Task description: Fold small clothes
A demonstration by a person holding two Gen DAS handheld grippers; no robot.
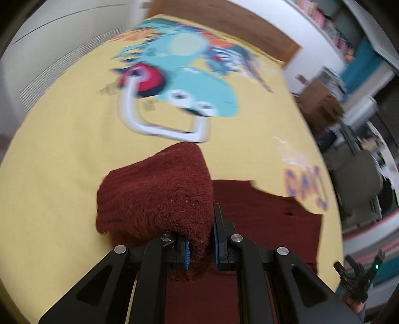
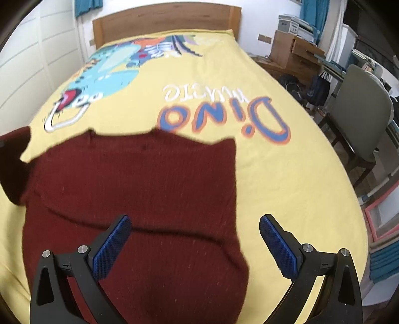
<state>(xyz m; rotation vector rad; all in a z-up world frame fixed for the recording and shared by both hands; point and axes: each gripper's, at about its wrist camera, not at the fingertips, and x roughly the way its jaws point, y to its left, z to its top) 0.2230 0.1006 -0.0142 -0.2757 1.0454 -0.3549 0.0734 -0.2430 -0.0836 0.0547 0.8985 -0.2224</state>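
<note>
My sweater (image 2: 139, 189) lies spread on the bedspread (image 2: 286, 179), on the near part of the bed, with the headboard (image 2: 164, 22) at the far end behind it. My left gripper (image 1: 202, 245) pinches a raised fold of the sweater, the rest lying flat below and to its right. My right gripper (image 2: 194, 239) hangs above the sweater's right edge, jaws wide apart. A chair (image 2: 361, 117) stands right of the bed, a desk (image 2: 294, 52) beyond it.

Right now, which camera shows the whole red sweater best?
The right wrist view: the red sweater lies spread across the yellow bedspread, nearly all visible. The left wrist view shows mostly a bunched fold pinched in the left hand-held gripper.
</note>
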